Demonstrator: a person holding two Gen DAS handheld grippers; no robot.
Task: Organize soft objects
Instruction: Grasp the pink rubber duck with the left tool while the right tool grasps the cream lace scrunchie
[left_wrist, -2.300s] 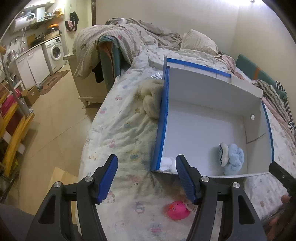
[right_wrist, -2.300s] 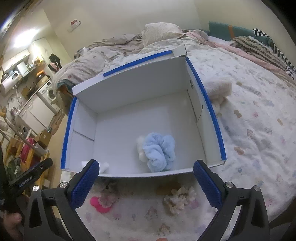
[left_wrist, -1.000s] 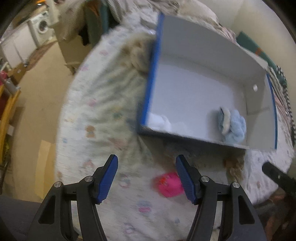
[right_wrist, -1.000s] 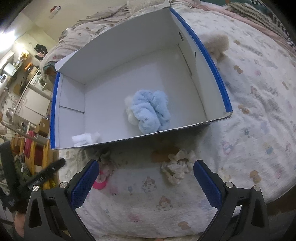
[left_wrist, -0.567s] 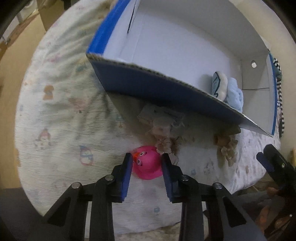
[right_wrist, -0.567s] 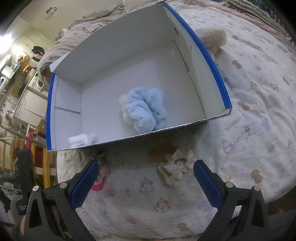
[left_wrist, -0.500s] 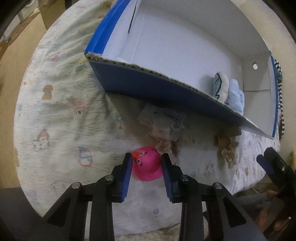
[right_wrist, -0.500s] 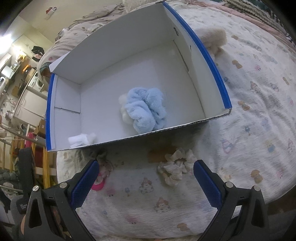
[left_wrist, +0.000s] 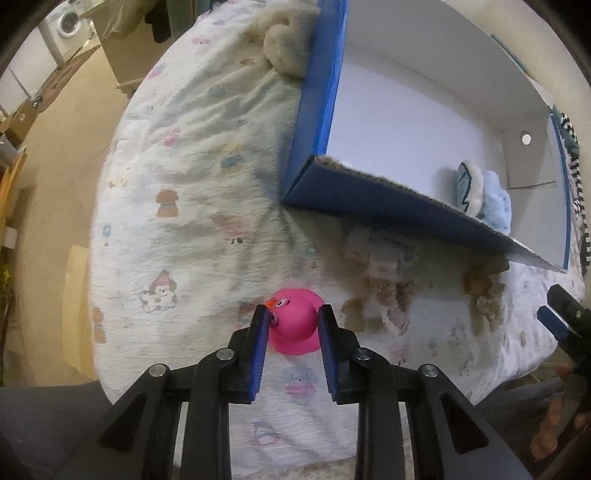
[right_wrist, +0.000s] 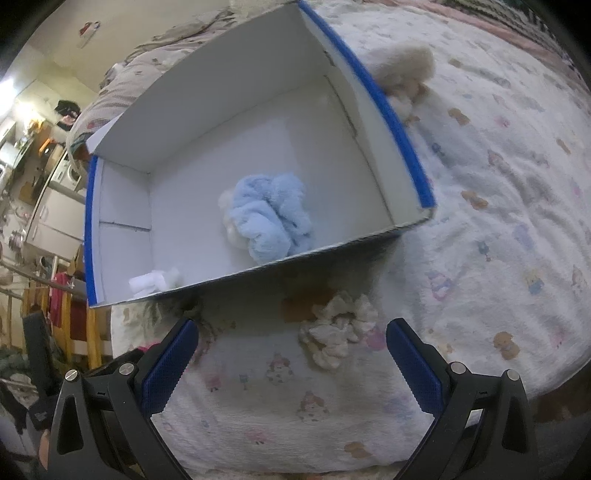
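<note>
Pink duck (left_wrist: 295, 325) sits on the quilt (left_wrist: 192, 206) in front of the box (left_wrist: 388, 199), btwn the left gripper (left_wrist: 291, 332) pads; jaws closing, touching both sides. Step: grasp. Next, probably lift over the near wall and drop it inside w/ the blue plush (right_wrist: 269, 218). Right gripper (right_wrist: 291, 362) hangs wide, holding nothing, above a cream scrunchie (right_wrist: 336, 332).

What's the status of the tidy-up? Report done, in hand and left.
Done: the blue fluffy toy and a small white item lie in the box. In hand: the left gripper is closing on the pink duck, pads against it. Left: the cream scrunchie below the open right gripper, the beige pieces and the cream plush beside the box.
</note>
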